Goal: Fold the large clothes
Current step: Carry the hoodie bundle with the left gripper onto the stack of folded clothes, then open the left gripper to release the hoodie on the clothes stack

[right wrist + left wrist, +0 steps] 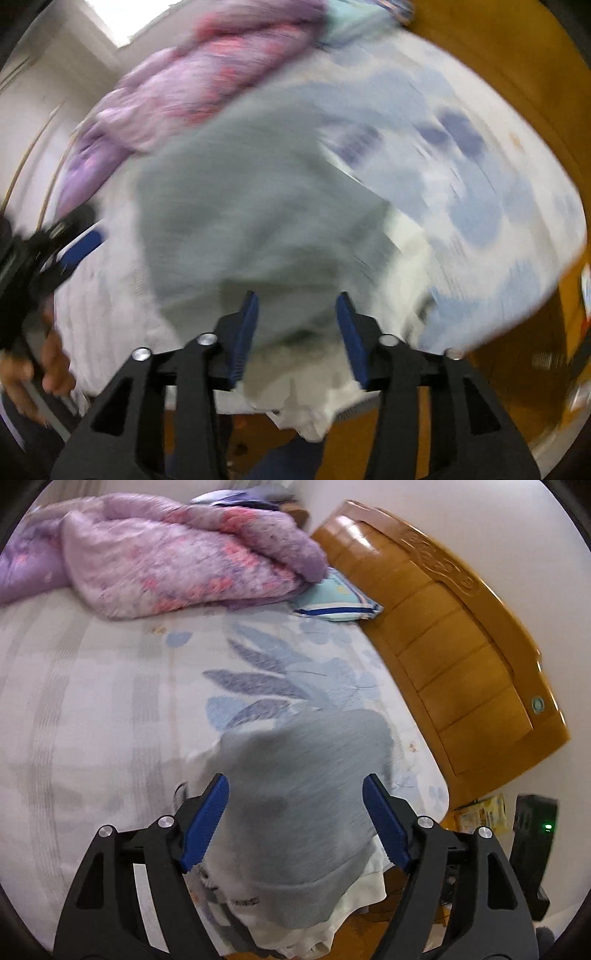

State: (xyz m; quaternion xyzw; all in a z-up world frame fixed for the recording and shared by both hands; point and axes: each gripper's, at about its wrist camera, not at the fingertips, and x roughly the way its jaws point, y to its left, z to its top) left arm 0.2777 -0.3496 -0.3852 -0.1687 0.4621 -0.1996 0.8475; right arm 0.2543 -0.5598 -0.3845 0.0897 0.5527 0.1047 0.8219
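While the soft grey knit garment [295, 812] lay bunched at the corner of the floral-printed bed sheet [110, 701], your left gripper [295, 819] stood wide open above it and your right gripper [297, 332] hung partly open, neither gripping cloth.

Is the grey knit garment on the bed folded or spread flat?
Folded, roughly: the grey knit garment lies as a compact bundle at the bed's edge, on a white garment. Blur hides how neatly.
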